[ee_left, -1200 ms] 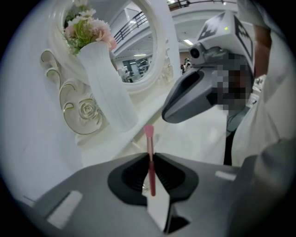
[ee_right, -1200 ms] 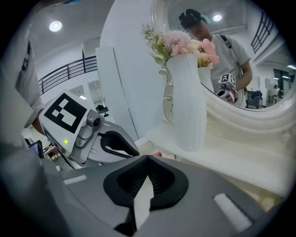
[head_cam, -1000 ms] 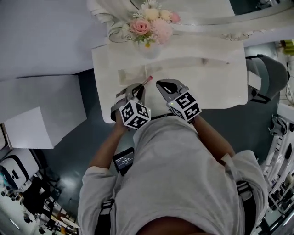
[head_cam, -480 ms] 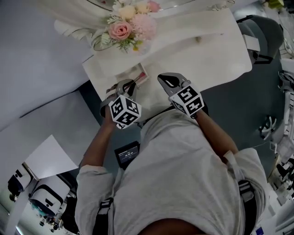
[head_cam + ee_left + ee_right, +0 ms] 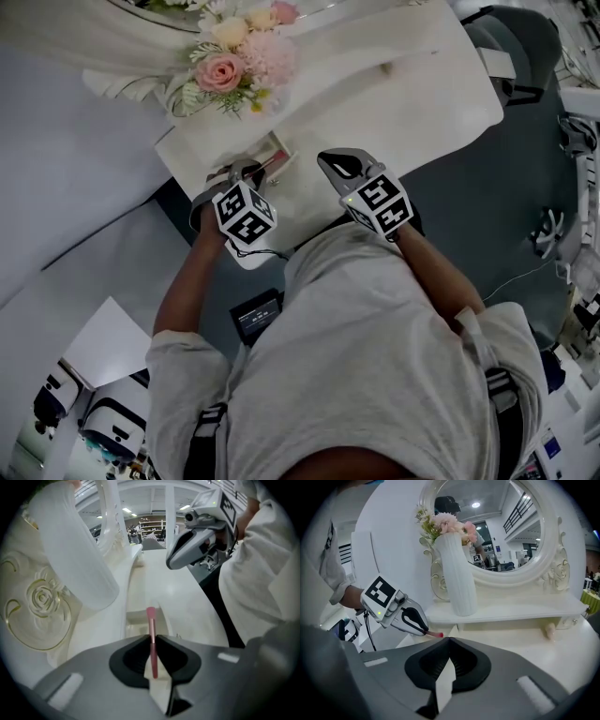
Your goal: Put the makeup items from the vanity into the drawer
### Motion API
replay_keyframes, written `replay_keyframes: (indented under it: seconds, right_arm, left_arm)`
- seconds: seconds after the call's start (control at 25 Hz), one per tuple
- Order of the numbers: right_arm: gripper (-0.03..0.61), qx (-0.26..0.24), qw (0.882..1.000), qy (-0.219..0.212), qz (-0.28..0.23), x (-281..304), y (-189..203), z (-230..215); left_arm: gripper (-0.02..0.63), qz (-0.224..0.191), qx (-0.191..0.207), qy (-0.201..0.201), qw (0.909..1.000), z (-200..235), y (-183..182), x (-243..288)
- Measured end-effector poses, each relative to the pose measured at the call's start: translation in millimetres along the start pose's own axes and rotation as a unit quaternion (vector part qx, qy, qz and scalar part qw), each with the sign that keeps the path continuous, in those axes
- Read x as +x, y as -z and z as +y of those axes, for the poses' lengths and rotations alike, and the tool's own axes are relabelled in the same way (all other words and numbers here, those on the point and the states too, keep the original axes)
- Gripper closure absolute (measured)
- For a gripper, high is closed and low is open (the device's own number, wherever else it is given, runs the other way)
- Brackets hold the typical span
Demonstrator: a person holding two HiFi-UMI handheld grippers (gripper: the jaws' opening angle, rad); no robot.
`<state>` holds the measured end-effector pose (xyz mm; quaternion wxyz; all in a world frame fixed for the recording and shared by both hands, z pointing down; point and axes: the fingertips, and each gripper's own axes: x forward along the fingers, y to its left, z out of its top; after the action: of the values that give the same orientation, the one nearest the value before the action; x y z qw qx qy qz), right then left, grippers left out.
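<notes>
Your left gripper (image 5: pixel 246 172) is clamped on a thin pink makeup stick (image 5: pixel 151 630). The stick projects forward past the jaw tips, and its end sits over the open white drawer (image 5: pixel 140 617) at the left end of the white vanity top (image 5: pixel 403 103). Your right gripper (image 5: pixel 342 167) hangs near it above the vanity, jaws pressed together with nothing between them. A white ribbed vase of pink flowers (image 5: pixel 459 573) stands on the raised shelf behind.
</notes>
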<state>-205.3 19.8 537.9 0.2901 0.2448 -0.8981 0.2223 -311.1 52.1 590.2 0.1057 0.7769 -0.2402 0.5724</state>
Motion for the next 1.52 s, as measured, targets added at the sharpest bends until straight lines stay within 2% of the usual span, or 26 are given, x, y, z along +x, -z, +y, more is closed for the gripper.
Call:
replay_keyframes:
  seconds: [0.12, 0.24, 0.52, 0.76, 0.96, 1.08, 1.24, 1.32, 1.4, 1.52]
  right_arm:
    - [0.578, 0.004, 1.000, 0.006, -0.001, 0, 2, -1]
    - [0.578, 0.003, 1.000, 0.009, -0.002, -1, 0, -1]
    - [0.578, 0.007, 1.000, 0.016, -0.007, -6, -2, -6]
    - [0.578, -0.001, 1.000, 0.021, -0.007, -12, -3, -7]
    - [0.578, -0.007, 1.000, 0.028, 0.000, -23, -1, -11]
    - [0.578, -0.004, 1.000, 0.025, -0.002, -28, 1, -9]
    - [0.578, -0.012, 1.000, 0.014, 0.002, -29, 6, -15]
    - [0.578, -0.017, 1.000, 0.005, 0.002, -29, 6, -18]
    - [0.578, -0.022, 1.000, -0.005, -0.001, -30, 4, -23]
    - [0.578, -0.029, 0.999, -0.023, 0.000, -31, 6, -34]
  left_arm:
    - [0.569, 0.006, 0.010, 0.019, 0.9997, -1, 3, 7]
    - [0.569, 0.000, -0.011, 0.047, 0.9988, -4, 3, 12]
    - [0.569, 0.020, -0.006, 0.053, 0.9984, -4, 12, 24]
    - [0.569, 0.050, 0.007, 0.082, 0.9954, -4, 18, 35]
    - [0.566, 0.047, 0.000, 0.111, 0.9927, -16, 16, 41]
    - [0.537, 0.055, -0.004, 0.124, 0.9908, -22, 20, 41]
    - [0.491, 0.048, -0.017, 0.115, 0.9921, -19, 18, 37]
    - [0.491, 0.041, -0.032, 0.100, 0.9937, -15, 17, 32]
    - [0.491, 0.037, -0.043, 0.070, 0.9959, -8, 15, 25]
    - [0.501, 0.032, -0.065, 0.006, 0.9974, 7, 5, 10]
